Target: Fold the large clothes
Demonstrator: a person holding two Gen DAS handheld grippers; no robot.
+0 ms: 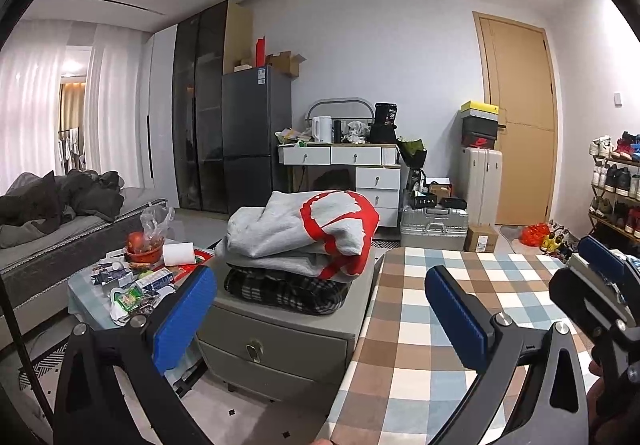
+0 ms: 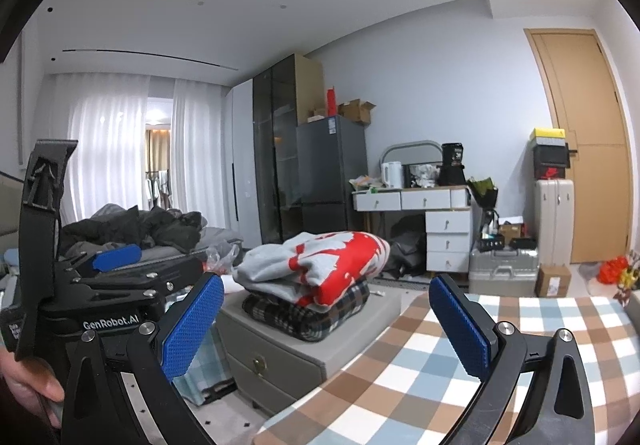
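A folded grey and red sweatshirt lies on top of a folded dark plaid garment. Both rest on a grey nightstand. To its right is a table under a checked cloth with no garment showing on it. My left gripper is open and holds nothing, hovering near the table's left edge in front of the pile. My right gripper is open and bare too, just to the right of the left one. A hand holds the left gripper's body.
A low side table crowded with packets, a paper roll and a bag stands left of the nightstand. A bed with dark clothes lies far left. Suitcases, boxes and a shoe rack line the far right, near a wooden door.
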